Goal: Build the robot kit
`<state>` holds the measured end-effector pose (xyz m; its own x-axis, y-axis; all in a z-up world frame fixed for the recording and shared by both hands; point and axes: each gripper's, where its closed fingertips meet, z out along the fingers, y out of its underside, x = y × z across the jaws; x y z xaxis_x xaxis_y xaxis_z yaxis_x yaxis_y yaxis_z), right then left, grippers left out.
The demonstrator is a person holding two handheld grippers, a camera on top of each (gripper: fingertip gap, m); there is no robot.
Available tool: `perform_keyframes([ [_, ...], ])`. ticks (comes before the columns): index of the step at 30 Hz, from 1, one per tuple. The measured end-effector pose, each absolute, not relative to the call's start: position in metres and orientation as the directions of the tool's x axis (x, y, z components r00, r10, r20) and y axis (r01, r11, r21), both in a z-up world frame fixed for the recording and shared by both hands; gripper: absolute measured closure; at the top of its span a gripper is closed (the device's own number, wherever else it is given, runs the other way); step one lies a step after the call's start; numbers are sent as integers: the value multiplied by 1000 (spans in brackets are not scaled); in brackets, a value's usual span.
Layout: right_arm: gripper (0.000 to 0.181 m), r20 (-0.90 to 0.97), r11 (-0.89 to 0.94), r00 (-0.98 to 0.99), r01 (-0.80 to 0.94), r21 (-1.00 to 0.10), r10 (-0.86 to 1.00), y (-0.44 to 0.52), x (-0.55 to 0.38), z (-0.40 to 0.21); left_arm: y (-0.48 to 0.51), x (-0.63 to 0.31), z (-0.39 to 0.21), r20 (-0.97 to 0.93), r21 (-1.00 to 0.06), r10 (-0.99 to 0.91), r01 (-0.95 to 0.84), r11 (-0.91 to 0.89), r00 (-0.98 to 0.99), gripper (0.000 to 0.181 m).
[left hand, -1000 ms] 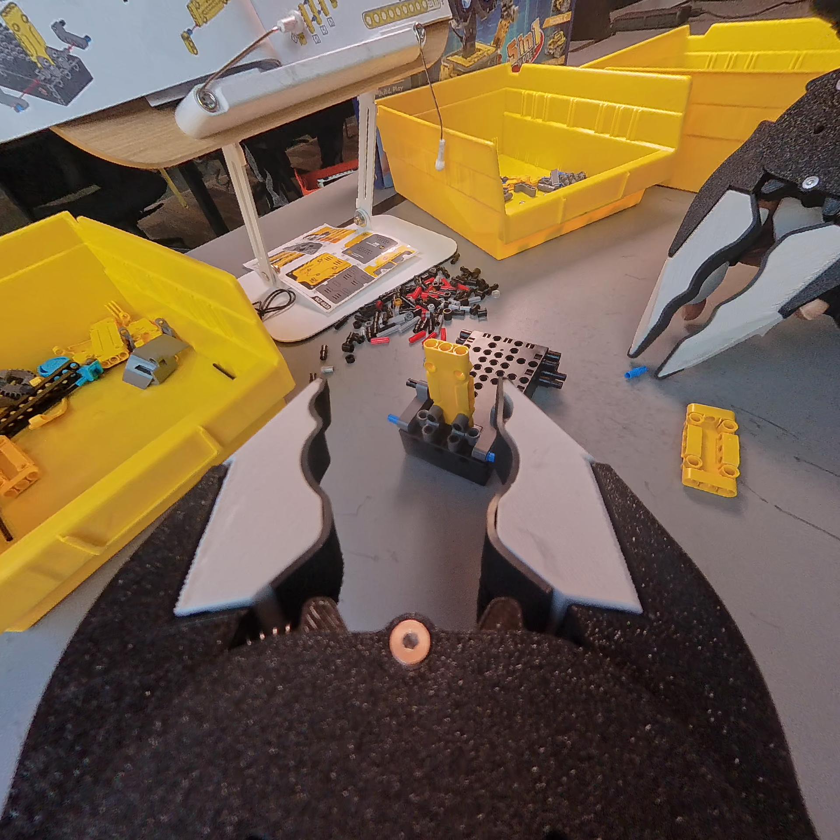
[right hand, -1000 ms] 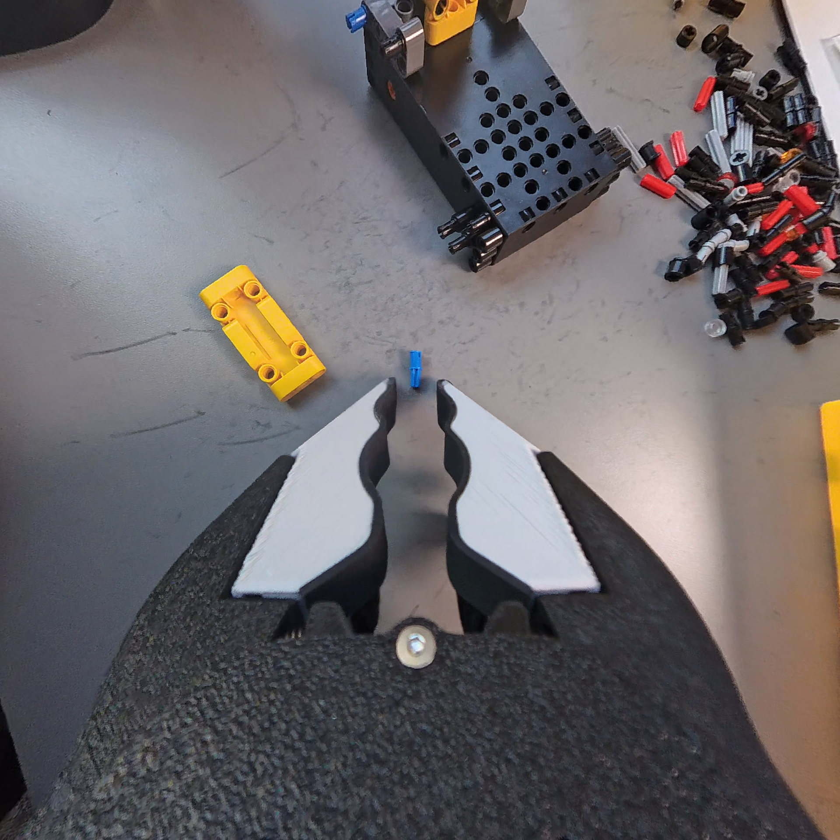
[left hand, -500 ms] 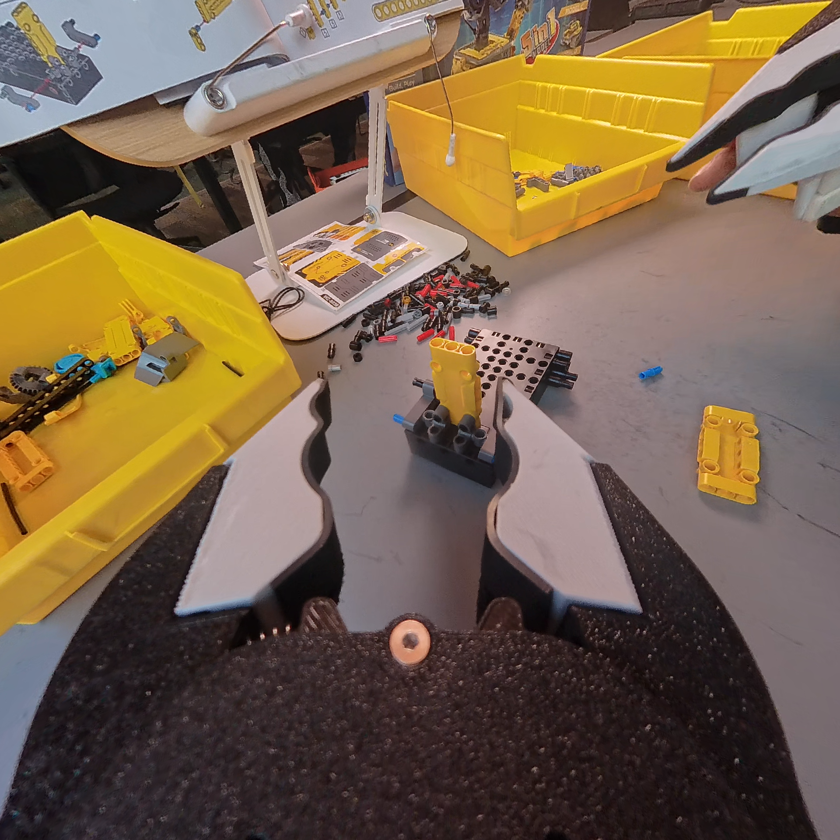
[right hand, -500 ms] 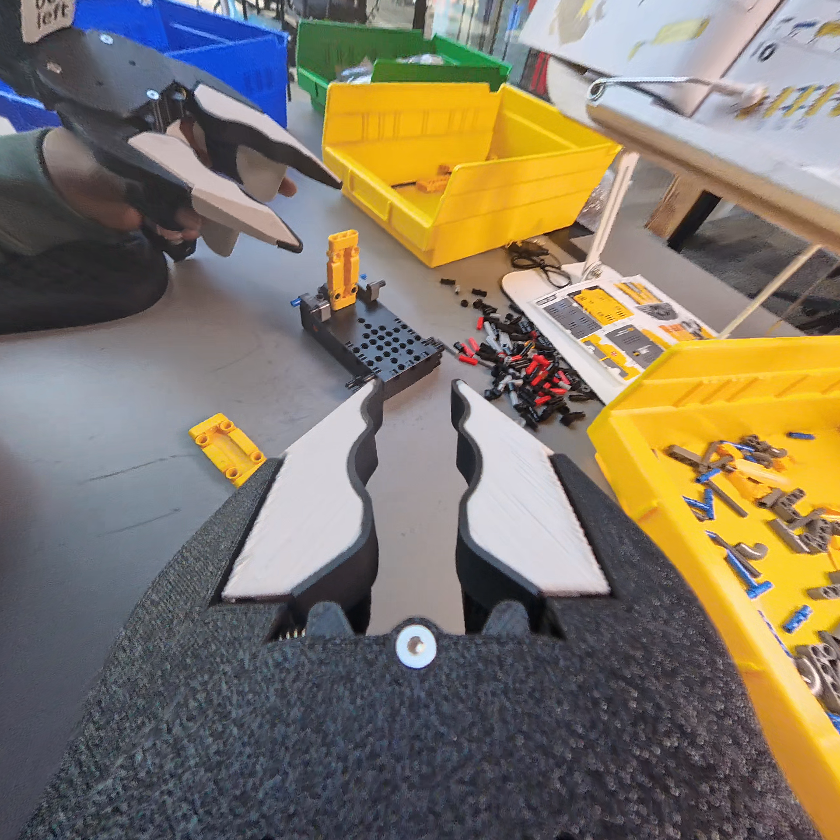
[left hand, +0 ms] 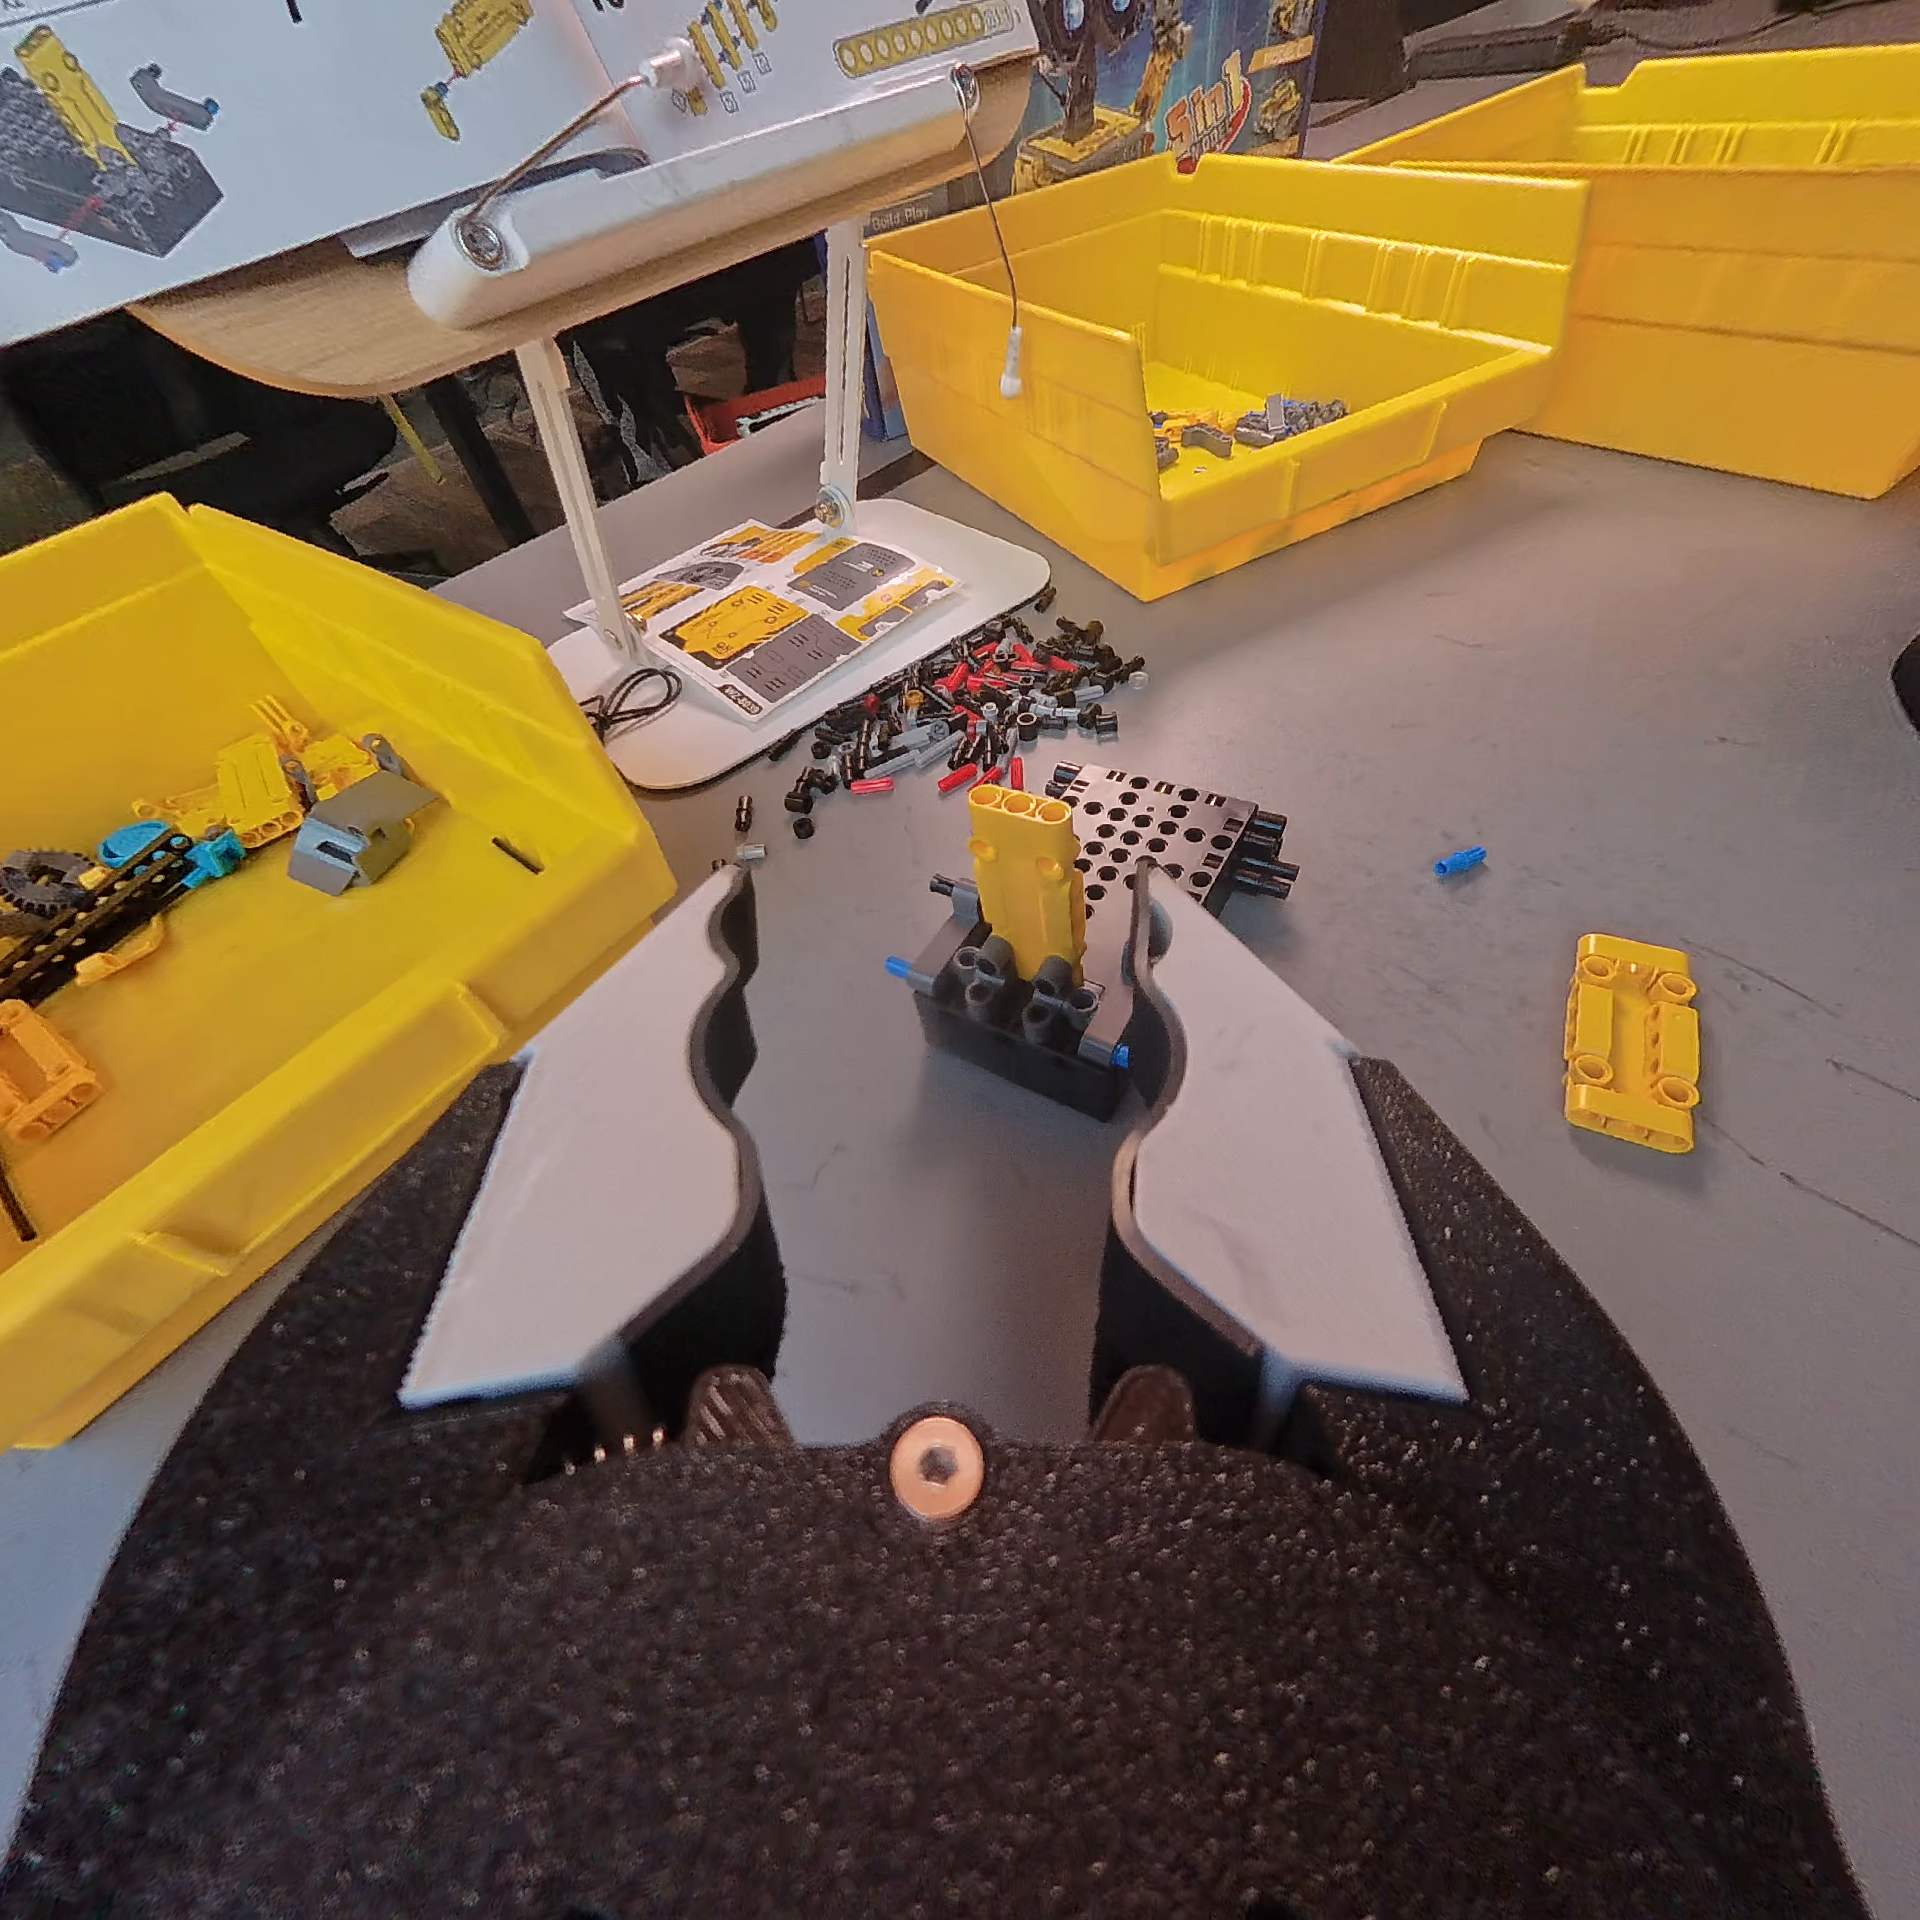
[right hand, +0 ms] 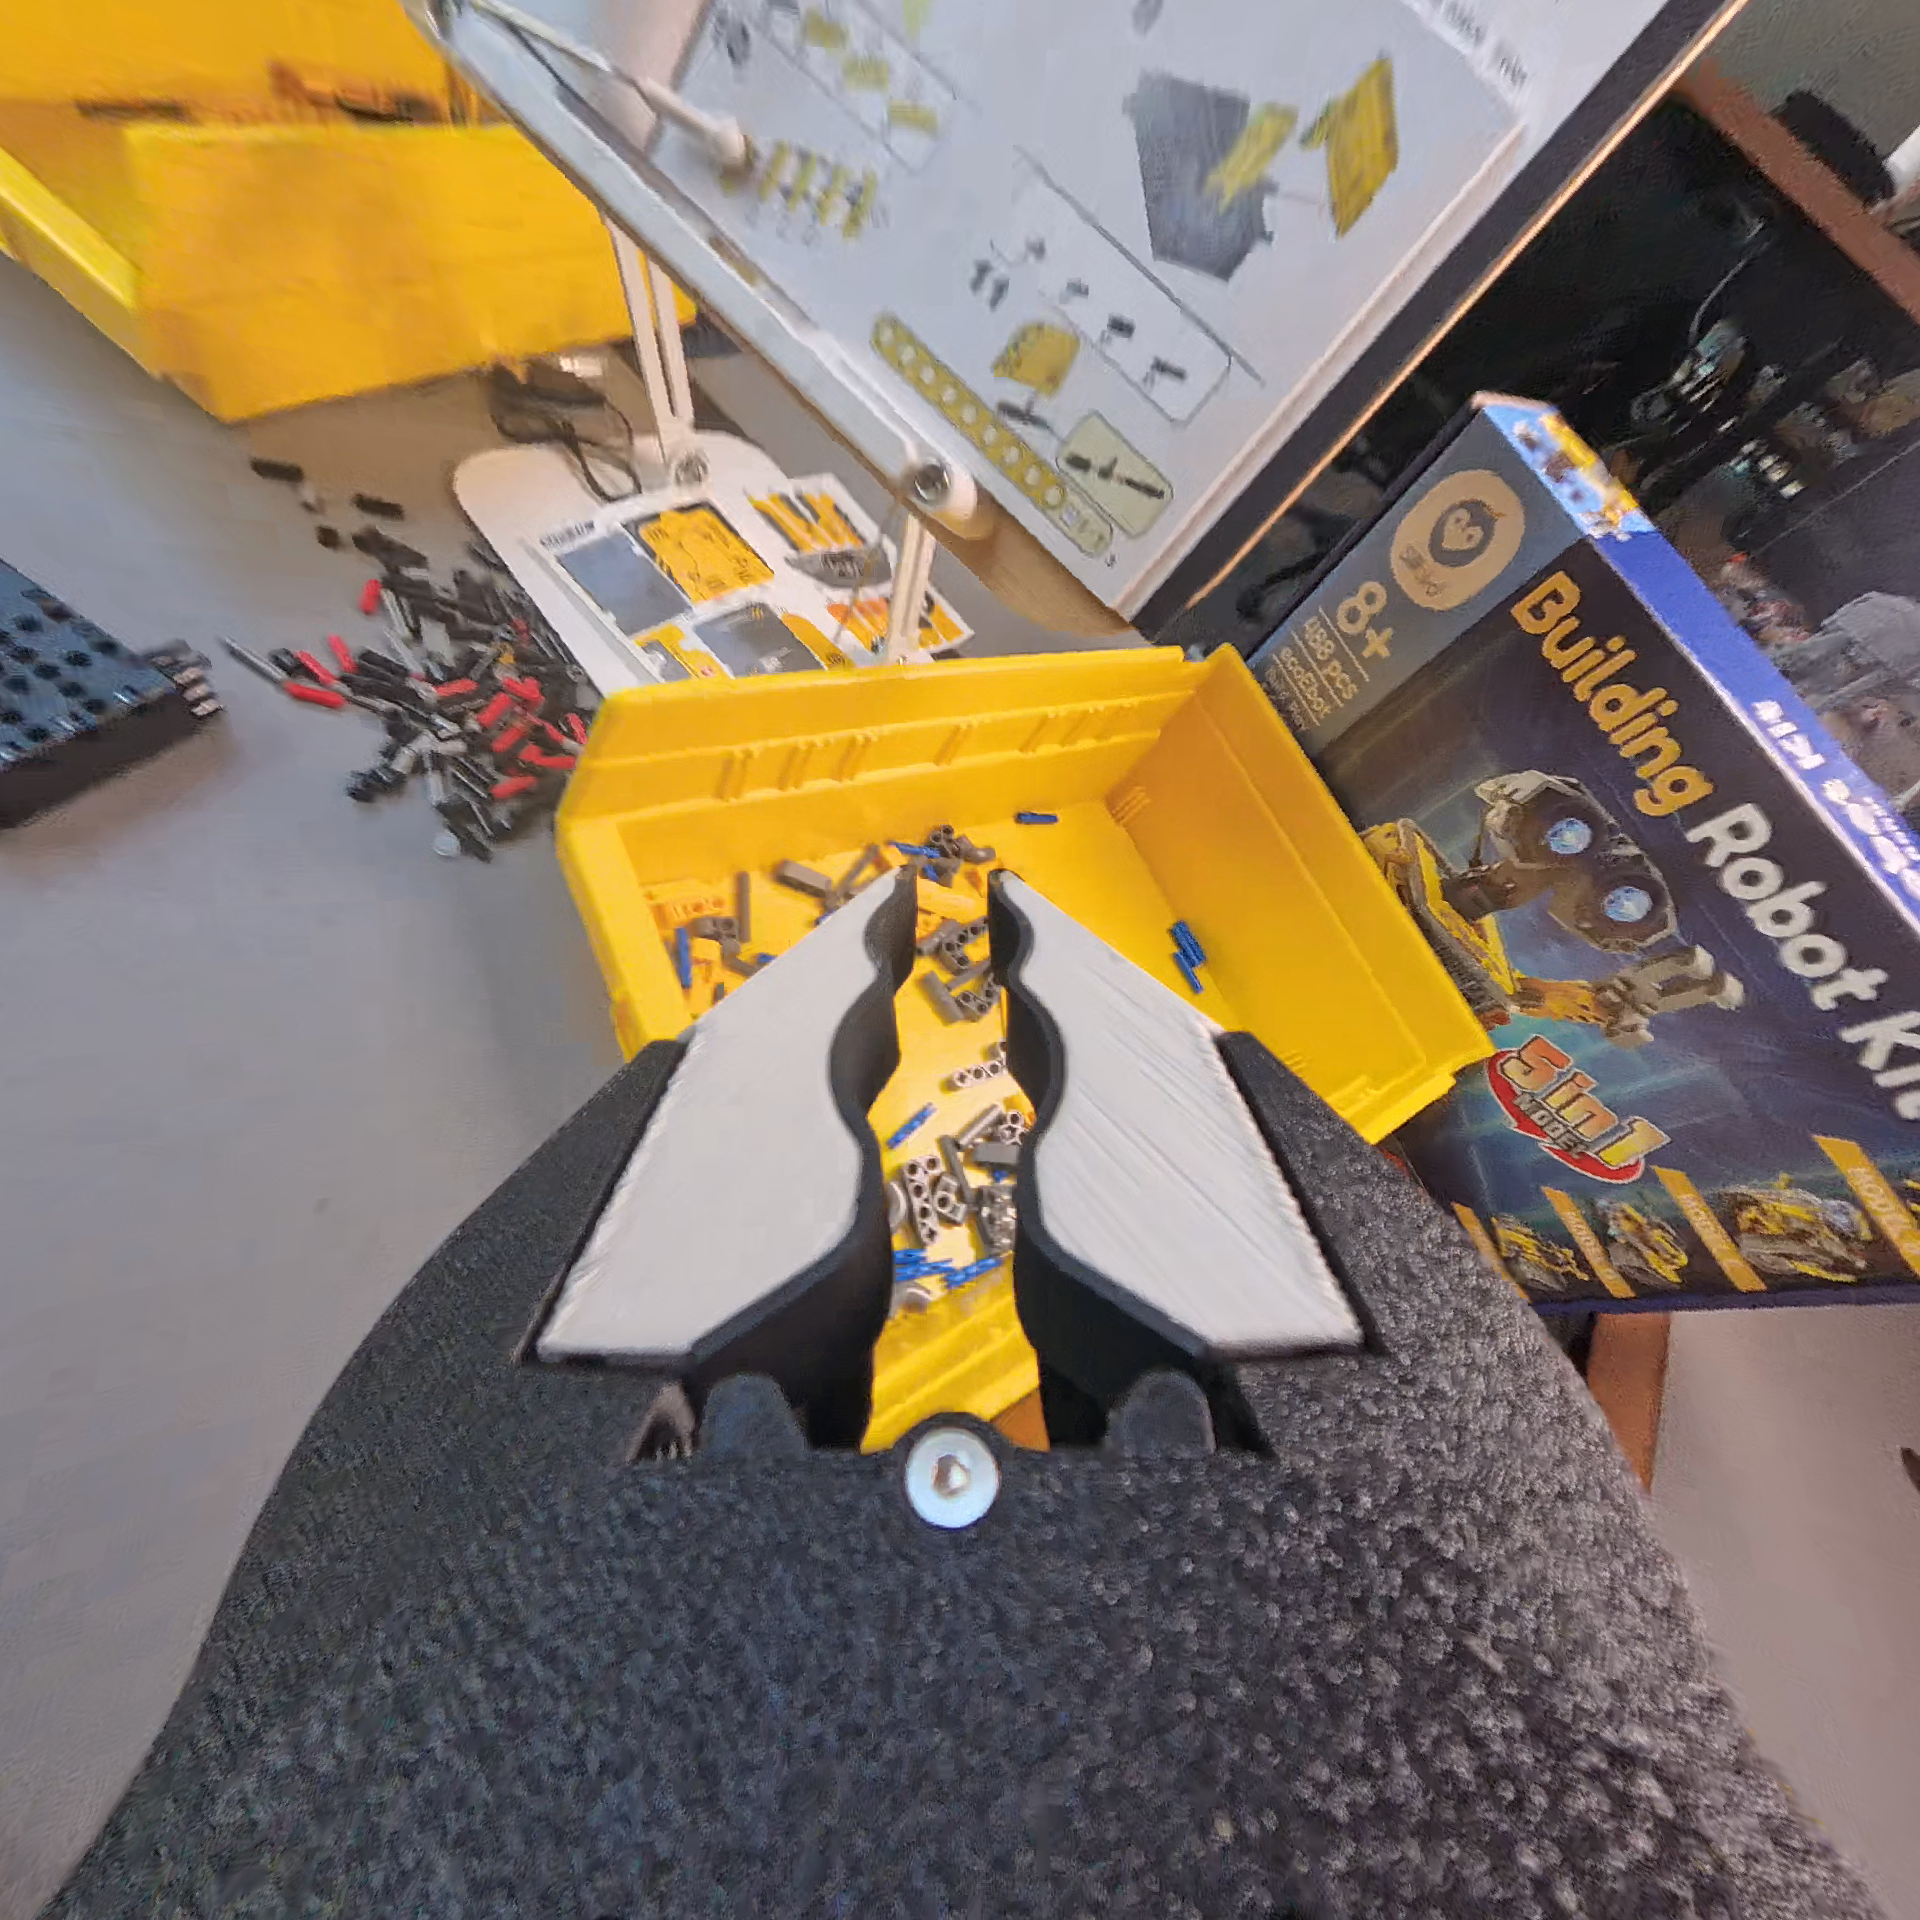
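Observation:
My left gripper (left hand: pixel 940 878) is open and empty, low over the grey table. Between its fingertips stands a black block assembly (left hand: pixel 1023 1029) with an upright yellow piece (left hand: pixel 1023 883). The right finger (left hand: pixel 1247 1143) is against or very near the assembly's side. A black perforated plate (left hand: pixel 1164 826) lies behind it. My right gripper (right hand: pixel 951 883) is open by a narrow gap and empty. It hovers over a yellow bin (right hand: pixel 1351 987) of small grey and blue parts (right hand: pixel 966 1174). The view is blurred.
A blue pin (left hand: pixel 1460 862) and a flat yellow piece (left hand: pixel 1631 1039) lie on the table to the right. A pile of black, red and grey pins (left hand: pixel 966 707) lies by a white stand (left hand: pixel 831 665) holding instruction sheets. Yellow bins stand left (left hand: pixel 312 1039) and back (left hand: pixel 1299 499). A kit box (right hand: pixel 1610 935) stands beside the right bin. Spacing between my two grippers at the tips: around 35 cm. From the left gripper's tips to the black perforated plate (left hand: pixel 1164 826) is close to 9 cm.
My right gripper rose from the blue pin on the table and swung right over the yellow bin, leaving the left wrist view. The left gripper has hardly moved.

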<state>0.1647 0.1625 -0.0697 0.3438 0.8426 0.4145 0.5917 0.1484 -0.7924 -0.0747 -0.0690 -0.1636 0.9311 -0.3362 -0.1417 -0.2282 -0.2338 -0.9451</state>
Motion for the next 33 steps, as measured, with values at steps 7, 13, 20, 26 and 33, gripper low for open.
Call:
perform_keyframes([
  [7, 153, 237, -73, 231, 845, -530, 944, 263, 138, -157, -69, -82, -162, -127, -950, -318, -208, -235, 939, 111],
  [13, 151, 138, -236, 302, 901, -364, 943, 301, 122, -206, -70, -87, -161, -111, -954, -308, -188, -235, 945, 111],
  [20, 151, 23, -447, 504, 786, -427, 864, 311, 118, -205, -71, -88, -160, -90, -957, -316, -169, -235, 945, 111],
  [26, 149, -25, -570, 618, 707, -420, 786, 312, 119, -214, -71, -83, -160, -86, -957, -333, -171, -235, 939, 111],
  [33, 154, -52, -626, 656, 689, -366, 753, 308, 118, -234, -75, -83, -152, -100, -963, -329, -175, -207, 939, 111],
])
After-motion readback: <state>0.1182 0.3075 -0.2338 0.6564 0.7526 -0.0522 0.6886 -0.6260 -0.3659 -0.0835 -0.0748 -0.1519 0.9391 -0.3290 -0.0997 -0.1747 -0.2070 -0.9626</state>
